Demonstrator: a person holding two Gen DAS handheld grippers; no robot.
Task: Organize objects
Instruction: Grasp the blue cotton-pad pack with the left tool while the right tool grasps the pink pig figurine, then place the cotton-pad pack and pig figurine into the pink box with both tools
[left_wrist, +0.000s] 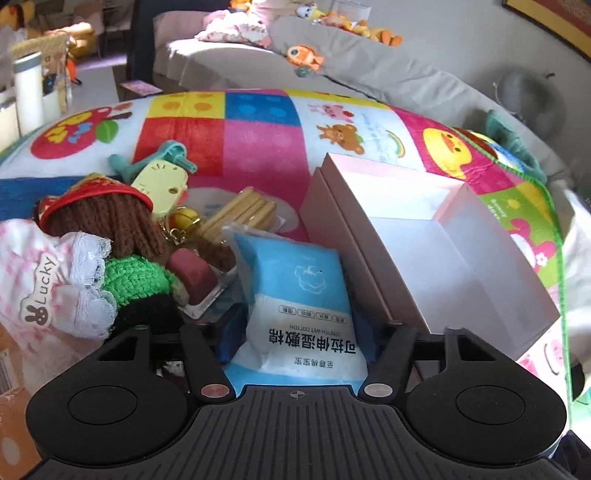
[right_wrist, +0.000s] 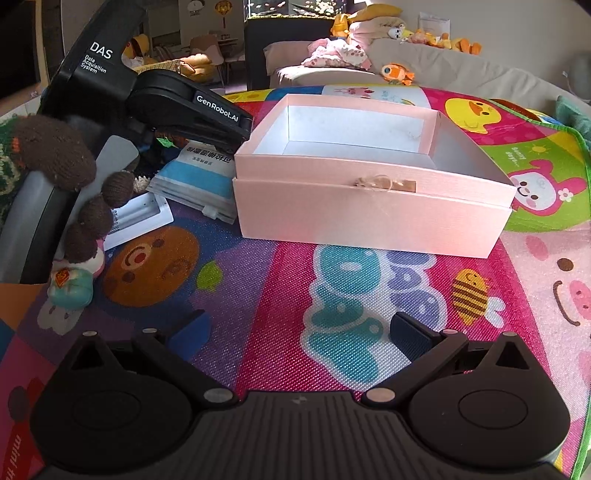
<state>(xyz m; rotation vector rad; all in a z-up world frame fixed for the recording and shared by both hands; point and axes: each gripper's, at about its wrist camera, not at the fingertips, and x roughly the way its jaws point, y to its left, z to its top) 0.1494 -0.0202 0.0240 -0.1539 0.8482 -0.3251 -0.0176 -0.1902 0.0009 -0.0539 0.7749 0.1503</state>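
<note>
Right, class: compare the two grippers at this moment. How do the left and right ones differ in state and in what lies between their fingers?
The left gripper is closed on the blue-and-white cotton pad packet, while the right gripper stands open with nothing between its fingers. The left one sits among the cluttered items beside the pink box; the right one hangs over bare play mat in front of that box. Both are black with blue finger pads.

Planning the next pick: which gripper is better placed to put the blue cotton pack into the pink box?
Left. The left gripper already straddles the cotton pack beside the pink box; the right gripper hangs open over bare mat.
</note>
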